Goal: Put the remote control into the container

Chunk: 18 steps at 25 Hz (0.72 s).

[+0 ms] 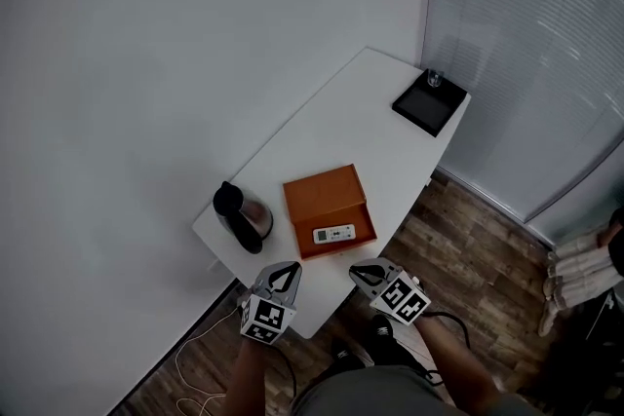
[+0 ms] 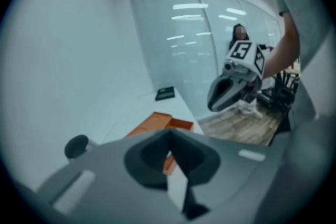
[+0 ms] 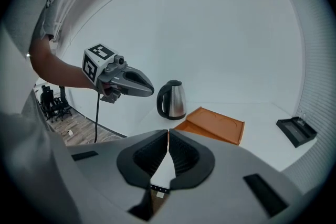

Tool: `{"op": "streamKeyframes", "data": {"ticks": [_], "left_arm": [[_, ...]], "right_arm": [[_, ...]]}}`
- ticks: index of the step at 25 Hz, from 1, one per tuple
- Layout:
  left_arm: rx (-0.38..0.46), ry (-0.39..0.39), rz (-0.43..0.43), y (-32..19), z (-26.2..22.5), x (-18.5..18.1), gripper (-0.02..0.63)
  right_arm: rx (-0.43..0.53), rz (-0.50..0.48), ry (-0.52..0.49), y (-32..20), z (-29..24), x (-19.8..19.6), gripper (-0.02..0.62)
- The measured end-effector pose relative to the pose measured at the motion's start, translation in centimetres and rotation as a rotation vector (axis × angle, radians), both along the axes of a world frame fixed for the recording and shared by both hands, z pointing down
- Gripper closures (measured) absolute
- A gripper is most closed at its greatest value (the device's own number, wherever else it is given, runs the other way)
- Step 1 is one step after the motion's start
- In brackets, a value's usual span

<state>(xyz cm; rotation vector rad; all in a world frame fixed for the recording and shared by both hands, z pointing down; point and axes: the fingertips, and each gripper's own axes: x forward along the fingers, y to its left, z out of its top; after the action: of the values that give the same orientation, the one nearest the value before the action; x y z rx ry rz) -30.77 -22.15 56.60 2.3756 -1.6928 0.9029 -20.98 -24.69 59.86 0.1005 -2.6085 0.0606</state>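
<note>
The white remote control [image 1: 333, 234] lies inside the open orange container [image 1: 322, 195] near the front of the white table [image 1: 361, 122]. Both grippers hover over the table's near edge, apart from the container. My left gripper [image 1: 283, 276] is shut with nothing between its jaws, and its own view looks over the shut gripper [image 2: 169, 136] toward the container [image 2: 157, 123]. My right gripper [image 1: 366, 274] is also shut and empty. In the right gripper view the shut gripper [image 3: 168, 134] points at the container [image 3: 218, 126]; the remote is hidden there.
A steel kettle [image 1: 242, 217] with a black lid stands left of the container. A black tray [image 1: 429, 100] sits at the table's far corner. A white wall runs along the left, a glass partition along the right. Wooden floor [image 1: 468, 239] and a white cable [image 1: 195, 356] lie below.
</note>
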Motion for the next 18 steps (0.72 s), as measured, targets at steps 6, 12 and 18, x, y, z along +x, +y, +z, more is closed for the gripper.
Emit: {"op": "streamKeyframes", "data": {"ticks": [6,12,18], "left_arm": [[0.025,0.114,-0.049,4.5,-0.9,-0.3,0.606],[0.076,0.252,-0.018,7.7,-1.8,0.7,0.607],[0.083,0.257,0.009,8.6,-1.7,1.7,0.607]], "right_arm": [[0.108,-0.035,0.073,2.1,-1.0,1.2,0.578],[0.065,0.002,0.028,3.4,-1.8,2.1,0.578],[0.061,0.021,0.031,4.1,-1.8,2.3,0.578]]}}
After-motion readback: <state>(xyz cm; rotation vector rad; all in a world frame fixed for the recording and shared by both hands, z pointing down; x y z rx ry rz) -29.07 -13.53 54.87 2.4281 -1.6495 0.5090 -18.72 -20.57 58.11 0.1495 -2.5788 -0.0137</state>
